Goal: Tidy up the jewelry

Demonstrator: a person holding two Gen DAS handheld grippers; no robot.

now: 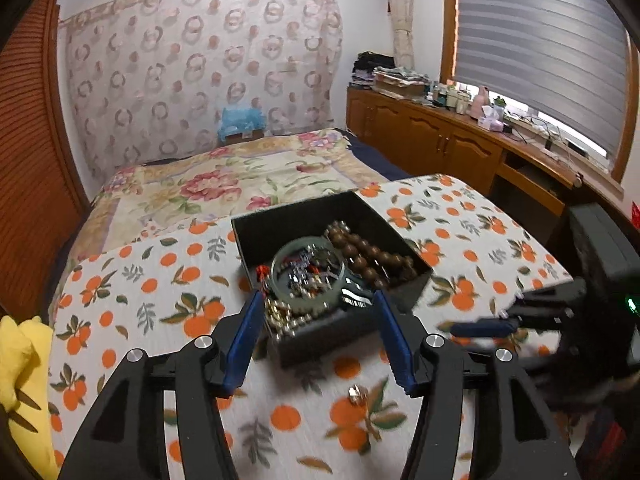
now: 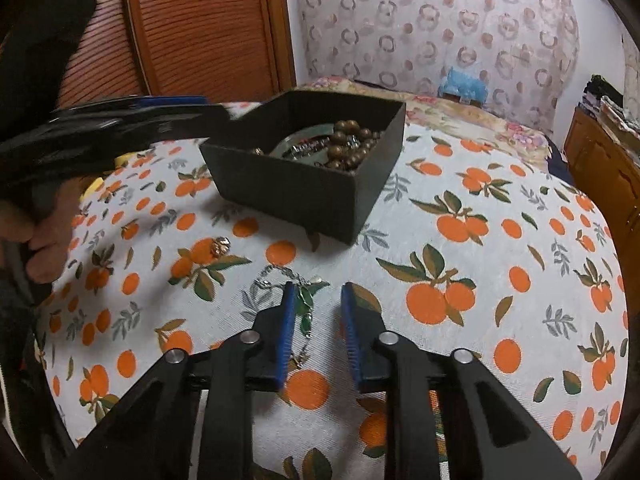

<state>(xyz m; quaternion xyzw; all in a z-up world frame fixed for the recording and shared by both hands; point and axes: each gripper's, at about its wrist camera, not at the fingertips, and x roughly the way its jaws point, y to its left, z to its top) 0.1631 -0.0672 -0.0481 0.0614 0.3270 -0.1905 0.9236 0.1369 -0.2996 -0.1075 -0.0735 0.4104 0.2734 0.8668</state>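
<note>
A black box (image 1: 404, 288) (image 2: 288, 188) stands on the orange-print tablecloth (image 1: 132, 292) (image 2: 480, 240). It holds a brown bead bracelet (image 1: 372, 256) (image 2: 352, 148), a clear bangle (image 1: 308, 276), pearls (image 1: 284, 316) and other small pieces. My left gripper (image 1: 316, 300) is open, its tips over the box's near corner; it also shows blurred in the right wrist view (image 2: 120, 120). My right gripper (image 2: 318, 290) is open over a silver chain with green stones (image 2: 306, 308) on the cloth. It shows blurred in the left wrist view (image 1: 480, 326). A small gold earring (image 1: 355, 394) (image 2: 220, 246) lies on the cloth.
A bed with a floral cover (image 1: 240, 176) lies behind the table. A wooden cabinet (image 1: 440, 140) with clutter runs along the right wall under a window. A yellow cloth (image 1: 20, 360) lies at the left edge.
</note>
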